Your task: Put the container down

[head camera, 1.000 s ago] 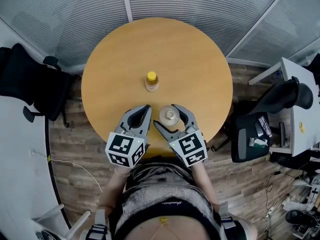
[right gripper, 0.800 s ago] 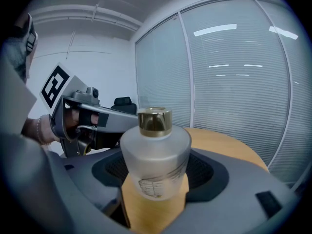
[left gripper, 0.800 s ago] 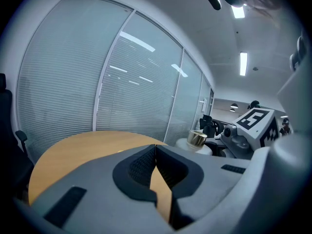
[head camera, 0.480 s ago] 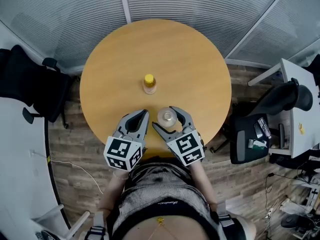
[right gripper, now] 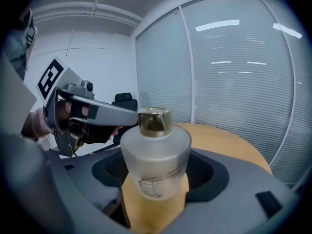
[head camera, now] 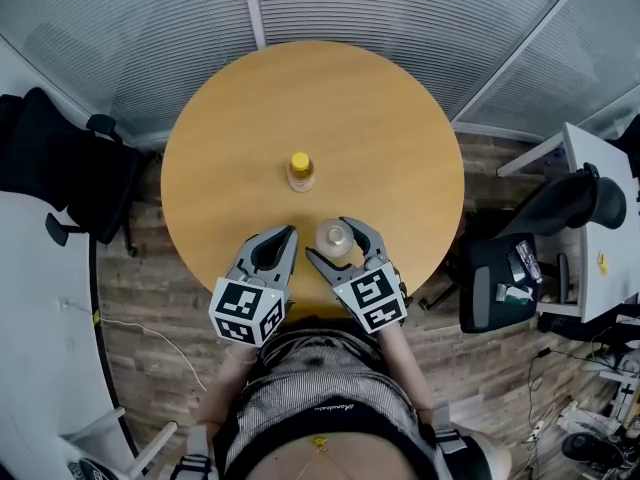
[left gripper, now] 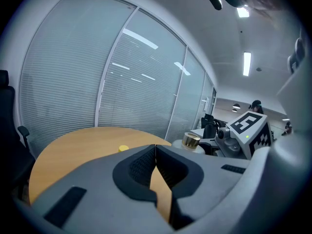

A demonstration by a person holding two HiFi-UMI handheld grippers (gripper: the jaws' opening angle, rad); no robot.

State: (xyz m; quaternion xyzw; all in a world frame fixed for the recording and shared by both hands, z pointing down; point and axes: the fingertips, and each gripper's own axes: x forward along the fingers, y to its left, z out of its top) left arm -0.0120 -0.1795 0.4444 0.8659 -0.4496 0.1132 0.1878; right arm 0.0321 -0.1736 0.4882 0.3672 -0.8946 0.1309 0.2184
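Observation:
The container (head camera: 335, 237) is a frosted bottle with a gold cap (right gripper: 155, 120). It stands upright between the jaws of my right gripper (head camera: 334, 241), over the near part of the round wooden table (head camera: 380, 128). In the right gripper view both pads press its lower body (right gripper: 155, 165), so that gripper (right gripper: 155, 182) is shut on it. I cannot tell whether its base touches the wood. My left gripper (head camera: 289, 234) hovers just left of it, jaws together and empty (left gripper: 155, 149). The gold cap (left gripper: 191, 140) also shows in the left gripper view.
A small bottle with a yellow cap (head camera: 300, 171) stands near the table's middle, beyond both grippers. A black chair (head camera: 60, 168) is at the left and another chair (head camera: 505, 268) at the right. The table's near edge lies right under the grippers.
Almost nothing: both grippers and the container keep their places relative to the yellow-capped bottle. Only the head view has shifted slightly.

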